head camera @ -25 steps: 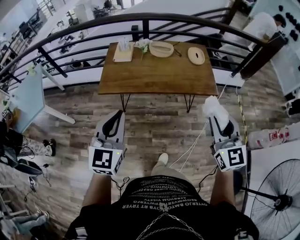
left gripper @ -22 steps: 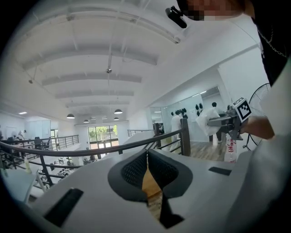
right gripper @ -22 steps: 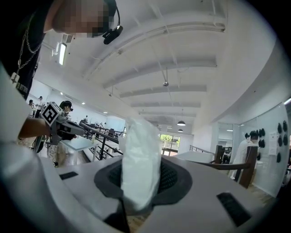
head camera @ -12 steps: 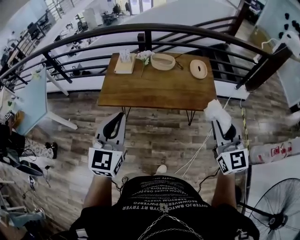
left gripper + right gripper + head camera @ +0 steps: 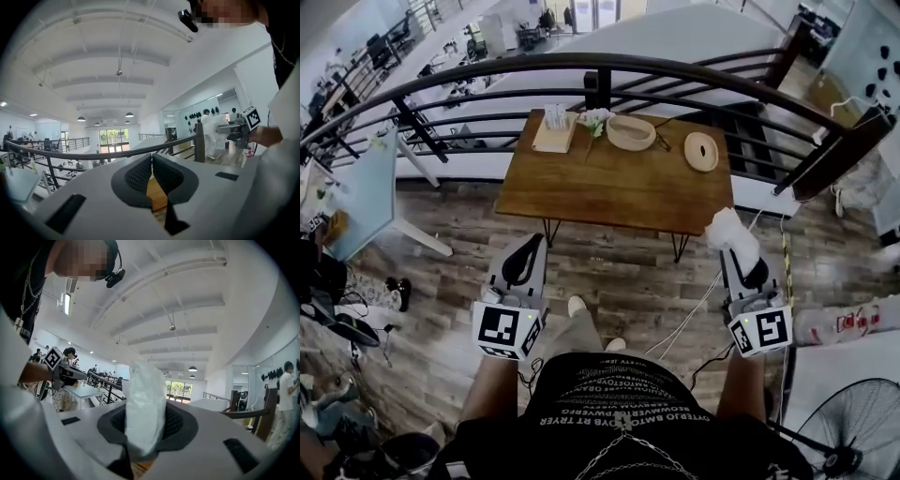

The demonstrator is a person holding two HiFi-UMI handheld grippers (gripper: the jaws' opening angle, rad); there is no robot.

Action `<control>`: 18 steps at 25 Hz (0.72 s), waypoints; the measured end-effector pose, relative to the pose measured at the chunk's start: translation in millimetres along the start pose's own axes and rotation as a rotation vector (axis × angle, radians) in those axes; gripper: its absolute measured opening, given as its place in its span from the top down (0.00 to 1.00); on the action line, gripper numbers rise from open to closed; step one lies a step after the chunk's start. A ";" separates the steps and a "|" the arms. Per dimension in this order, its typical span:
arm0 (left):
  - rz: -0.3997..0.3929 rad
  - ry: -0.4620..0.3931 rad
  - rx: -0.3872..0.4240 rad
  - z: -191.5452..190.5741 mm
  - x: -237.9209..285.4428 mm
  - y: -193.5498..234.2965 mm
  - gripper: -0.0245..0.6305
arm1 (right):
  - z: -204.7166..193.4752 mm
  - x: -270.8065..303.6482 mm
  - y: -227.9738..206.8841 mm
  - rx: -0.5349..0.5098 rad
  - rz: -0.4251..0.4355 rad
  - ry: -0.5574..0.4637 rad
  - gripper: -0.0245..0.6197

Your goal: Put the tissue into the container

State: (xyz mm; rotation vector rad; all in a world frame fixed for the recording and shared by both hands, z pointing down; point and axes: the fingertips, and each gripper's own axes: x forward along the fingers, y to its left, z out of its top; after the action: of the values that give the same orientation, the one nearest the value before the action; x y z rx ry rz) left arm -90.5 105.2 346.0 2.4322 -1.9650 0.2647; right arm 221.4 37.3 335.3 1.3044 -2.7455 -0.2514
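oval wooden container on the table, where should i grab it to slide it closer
Take the oval container by its near rim, coming straight down with one jaw inside and one outside: it looks open-topped and is likely too wide to span. Use the left gripper, which is empty with its jaws together; the right gripper is shut on the tissue.

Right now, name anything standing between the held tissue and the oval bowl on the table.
Nothing visible. The white crumpled tissue, clamped in the right hand-held gripper, faces only bare brown wooden tabletop before the pale oval wooden bowl at the table's far edge.
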 end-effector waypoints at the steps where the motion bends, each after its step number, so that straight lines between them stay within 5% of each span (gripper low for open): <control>1: -0.003 -0.001 0.000 0.0 2.1 -0.5 0.92 | -1.7 0.5 -0.8 0.001 0.000 0.002 0.78; 18: -0.046 0.015 0.001 -6.3 61.9 30.3 0.92 | -13.6 57.6 -8.8 0.011 -0.008 0.028 0.78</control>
State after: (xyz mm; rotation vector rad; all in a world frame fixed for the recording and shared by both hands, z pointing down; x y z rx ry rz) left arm -108.3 39.3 357.3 2.4648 -1.9007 0.2834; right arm 193.9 -14.4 347.7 1.3113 -2.7235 -0.2173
